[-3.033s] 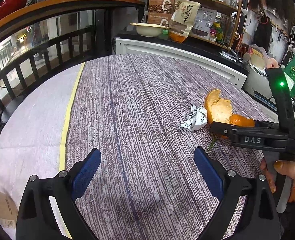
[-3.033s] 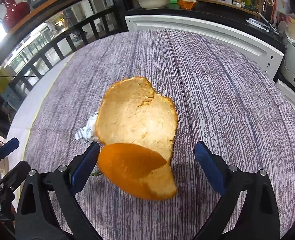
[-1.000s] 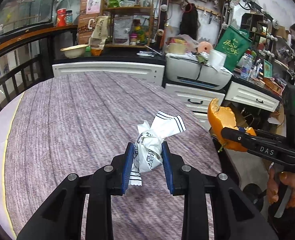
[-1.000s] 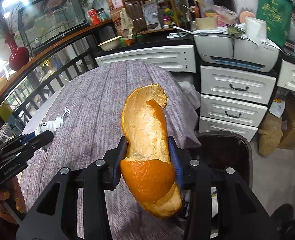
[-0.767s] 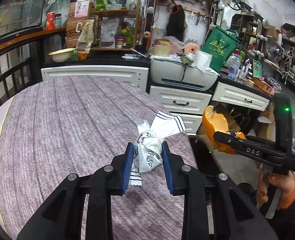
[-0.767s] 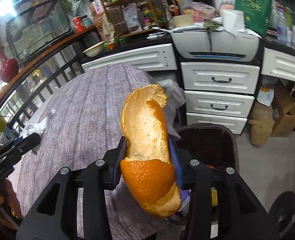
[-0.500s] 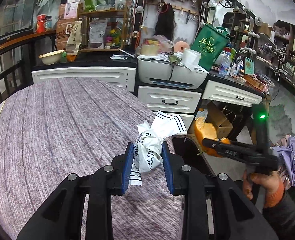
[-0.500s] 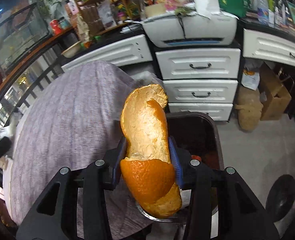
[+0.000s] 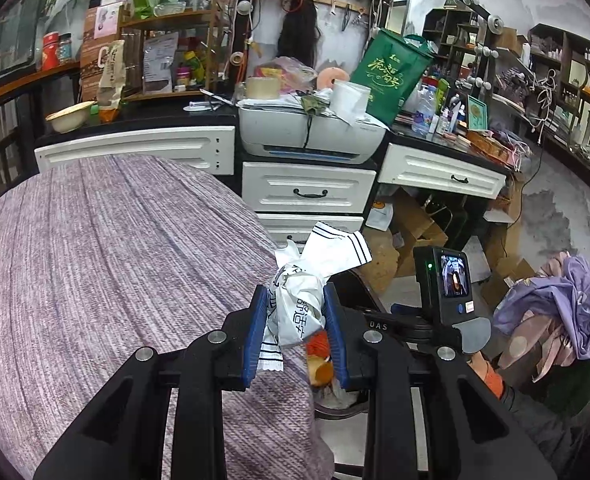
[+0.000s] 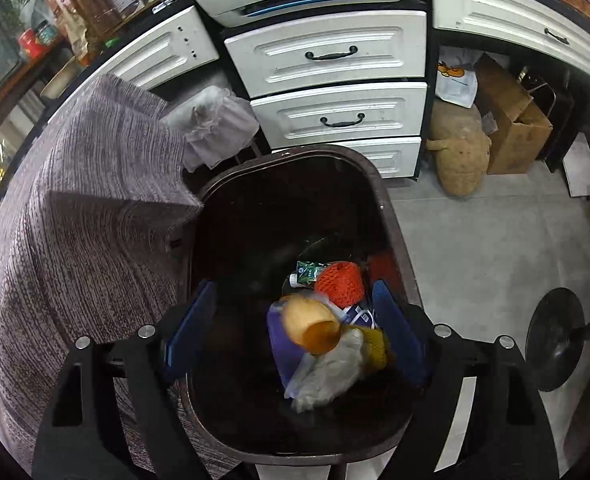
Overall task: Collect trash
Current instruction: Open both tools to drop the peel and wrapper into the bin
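Observation:
My left gripper (image 9: 295, 328) is shut on a crumpled white paper wrapper (image 9: 301, 300) with black print, held over the table's right edge. My right gripper (image 10: 295, 324) is open and empty above a dark brown trash bin (image 10: 399, 236). The orange peel (image 10: 313, 324) is loose in the bin among other rubbish: an orange net (image 10: 341, 284), a green carton and plastic bags. In the left wrist view the right gripper's body (image 9: 443, 304) shows just right of my left gripper, with the peel (image 9: 321, 356) and the bin below.
The table with the purple striped cloth (image 9: 107, 264) lies to the left of the bin. White drawers (image 10: 331, 88) and a printer (image 9: 311, 128) stand behind it. Cardboard boxes (image 10: 511, 120) and a black stool base (image 10: 555, 336) stand on the floor to the right.
My right gripper moved over the bin, tilted down and opened; the orange peel dropped into the bin. My left gripper, holding the wrapper, swung right toward the bin.

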Demonstrator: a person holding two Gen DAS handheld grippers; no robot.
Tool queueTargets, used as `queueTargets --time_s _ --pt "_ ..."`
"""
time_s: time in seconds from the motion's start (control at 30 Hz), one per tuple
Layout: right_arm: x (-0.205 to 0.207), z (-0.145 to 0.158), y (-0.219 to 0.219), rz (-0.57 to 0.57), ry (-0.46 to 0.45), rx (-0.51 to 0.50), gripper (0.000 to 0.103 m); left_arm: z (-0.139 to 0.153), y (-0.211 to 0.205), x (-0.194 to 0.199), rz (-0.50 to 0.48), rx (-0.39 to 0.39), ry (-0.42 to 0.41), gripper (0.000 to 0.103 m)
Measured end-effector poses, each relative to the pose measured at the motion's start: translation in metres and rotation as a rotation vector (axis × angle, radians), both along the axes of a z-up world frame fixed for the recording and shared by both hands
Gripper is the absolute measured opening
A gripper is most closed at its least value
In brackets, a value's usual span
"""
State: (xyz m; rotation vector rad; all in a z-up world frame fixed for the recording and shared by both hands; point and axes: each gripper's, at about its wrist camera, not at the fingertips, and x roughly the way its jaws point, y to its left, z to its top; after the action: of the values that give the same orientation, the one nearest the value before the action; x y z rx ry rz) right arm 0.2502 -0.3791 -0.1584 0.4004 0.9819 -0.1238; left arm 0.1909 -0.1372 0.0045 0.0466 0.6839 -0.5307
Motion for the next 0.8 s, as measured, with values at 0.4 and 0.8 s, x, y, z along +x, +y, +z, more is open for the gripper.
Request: queueTargets --time_s 0.4,0.8 --pt "-0.032 0.058 -0.049 -0.164 -0.154 -0.055 0.083 -0.016 -0.055 0.003 -0.104 0.002 0.062 0.029" --pt "-0.07 0.089 -0.113 -0.331 -0.246 0.011 0.086 -0.065 -0.119 0.024 -0.133 0.04 0.192 0.029"
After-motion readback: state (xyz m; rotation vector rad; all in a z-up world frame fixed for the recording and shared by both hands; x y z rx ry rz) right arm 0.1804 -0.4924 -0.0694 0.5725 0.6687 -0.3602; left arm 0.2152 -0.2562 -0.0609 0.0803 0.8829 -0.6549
